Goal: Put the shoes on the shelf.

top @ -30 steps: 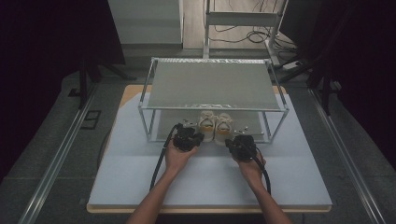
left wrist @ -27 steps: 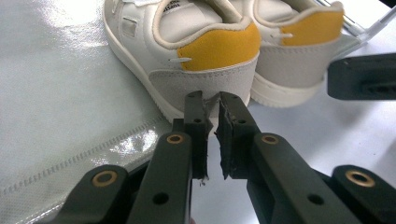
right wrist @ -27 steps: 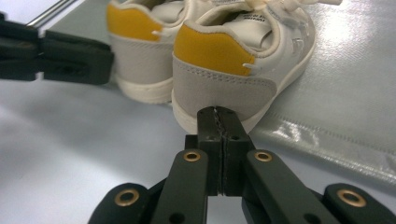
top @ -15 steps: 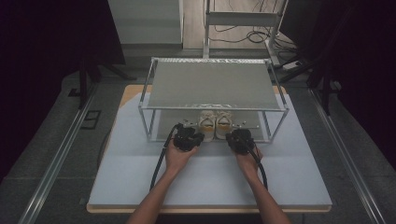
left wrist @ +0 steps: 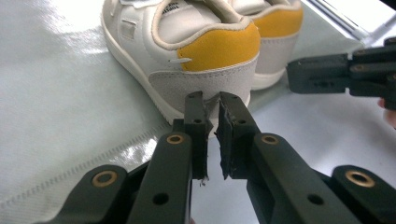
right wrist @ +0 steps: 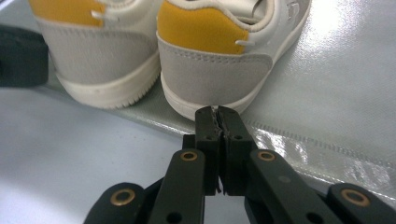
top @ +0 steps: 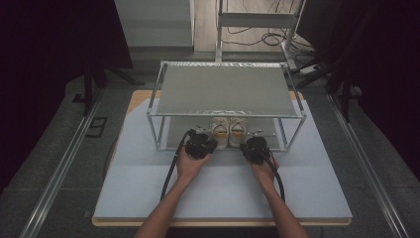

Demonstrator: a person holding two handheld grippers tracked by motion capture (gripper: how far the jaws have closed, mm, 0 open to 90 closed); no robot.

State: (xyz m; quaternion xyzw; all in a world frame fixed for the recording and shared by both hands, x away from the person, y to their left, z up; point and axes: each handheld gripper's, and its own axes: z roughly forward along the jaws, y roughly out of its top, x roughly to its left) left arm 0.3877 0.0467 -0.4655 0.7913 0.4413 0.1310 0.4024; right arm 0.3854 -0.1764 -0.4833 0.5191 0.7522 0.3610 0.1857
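Shoes, a white pair with yellow heel patches, sit side by side on the lower level of a metal rack (top: 163, 106), heels toward me, on the pale mat (top: 124, 178) over the table. Left shoe (left wrist: 187, 51) is right in front of my left gripper (left wrist: 212, 105); right shoe (right wrist: 219, 56) is right in front of my right gripper (right wrist: 216, 114).

Left gripper: jaws almost together, a thin gap between them, tips at the grey heel of the left shoe; can't tell if they touch it. Nothing held. Right gripper: jaws pressed together, empty, tips just short of the right shoe's sole edge.

Against a second ago: my right hand (top: 263, 168) has moved forward and a bit inward, so the right gripper now sits at the rack's front rail near the shoe instead of back on the mat. Left hand (top: 190, 163) barely changed, left gripper already at the rack front then. Shoes unmoved.

In the left gripper view the other gripper's black jaws show at the right edge, beside the right shoe.
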